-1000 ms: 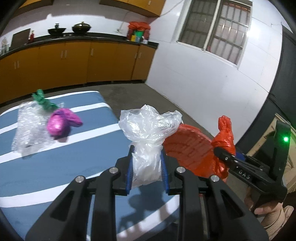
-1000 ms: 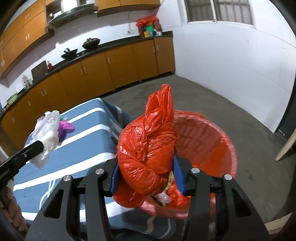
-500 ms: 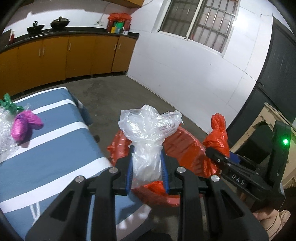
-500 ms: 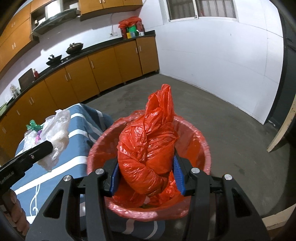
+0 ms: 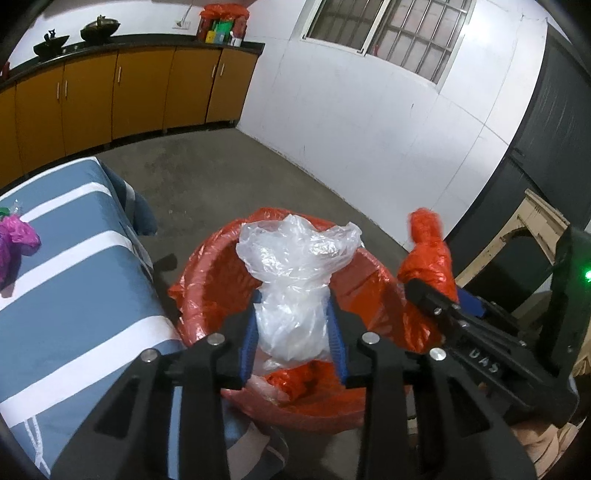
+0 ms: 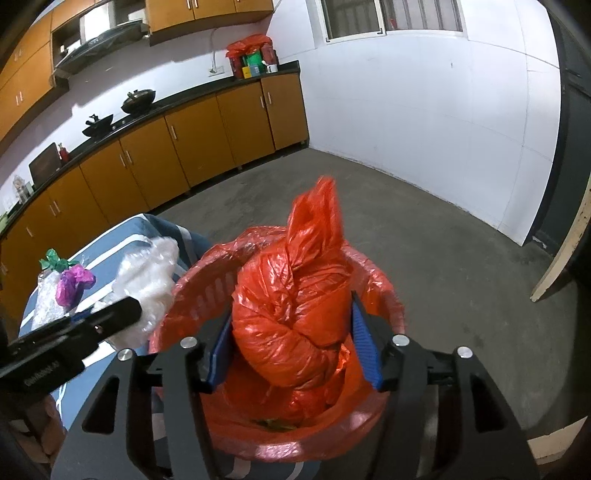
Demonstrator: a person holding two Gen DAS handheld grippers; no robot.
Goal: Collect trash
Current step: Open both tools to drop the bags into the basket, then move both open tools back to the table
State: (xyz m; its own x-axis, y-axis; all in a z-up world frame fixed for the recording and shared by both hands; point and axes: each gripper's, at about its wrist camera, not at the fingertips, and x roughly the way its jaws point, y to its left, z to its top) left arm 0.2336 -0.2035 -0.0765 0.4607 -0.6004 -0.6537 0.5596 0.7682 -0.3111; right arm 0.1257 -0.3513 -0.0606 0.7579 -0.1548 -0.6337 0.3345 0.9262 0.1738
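**Room and Background**

The floor was bare grey concrete. White walls met at a corner, one carrying a barred window. A run of orange-brown base cabinets with a dark countertop lined the far wall; matching wall cabinets hung above. Two dark woks stood on the countertop. A dark door occupied the right side.

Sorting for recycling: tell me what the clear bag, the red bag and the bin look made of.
Clear bag: thin translucent plastic film, glossy, finely crinkled.
Red bag: thin shiny plastic film, twisted into creases with bright highlights.
Bin: probably rigid red plastic, ribbed wall, lined with thin red film draped over its rim.
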